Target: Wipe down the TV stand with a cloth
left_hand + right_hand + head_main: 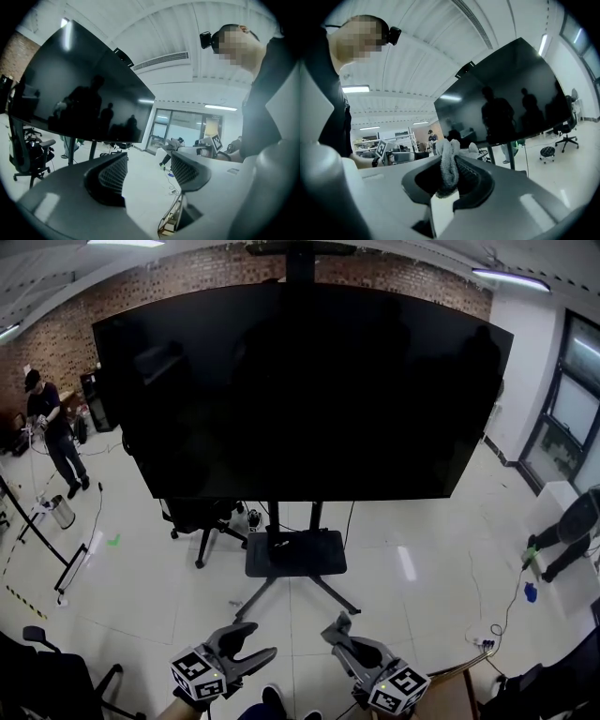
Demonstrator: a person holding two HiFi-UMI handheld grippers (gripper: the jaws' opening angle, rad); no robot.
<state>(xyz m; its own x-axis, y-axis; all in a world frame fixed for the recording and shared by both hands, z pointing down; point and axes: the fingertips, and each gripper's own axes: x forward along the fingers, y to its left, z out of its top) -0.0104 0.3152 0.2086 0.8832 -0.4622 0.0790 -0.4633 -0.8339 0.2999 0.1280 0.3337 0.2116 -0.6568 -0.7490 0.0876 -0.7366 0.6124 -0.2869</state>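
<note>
Stand of black metal (pixel 295 555) lies ahead, below the right gripper (pixel 343 629), which pinches a white fluffy cloth (pixel 449 165); left gripper (pixel 258 639) spread, empty.

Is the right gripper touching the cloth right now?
Touching. The right gripper view shows the white cloth pinched between the two jaws of the right gripper.

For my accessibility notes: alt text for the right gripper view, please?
The right claw is shut on a bunched pale cloth between its jaws. Beyond it, a large dark TV on its stand fills the upper right.
</note>
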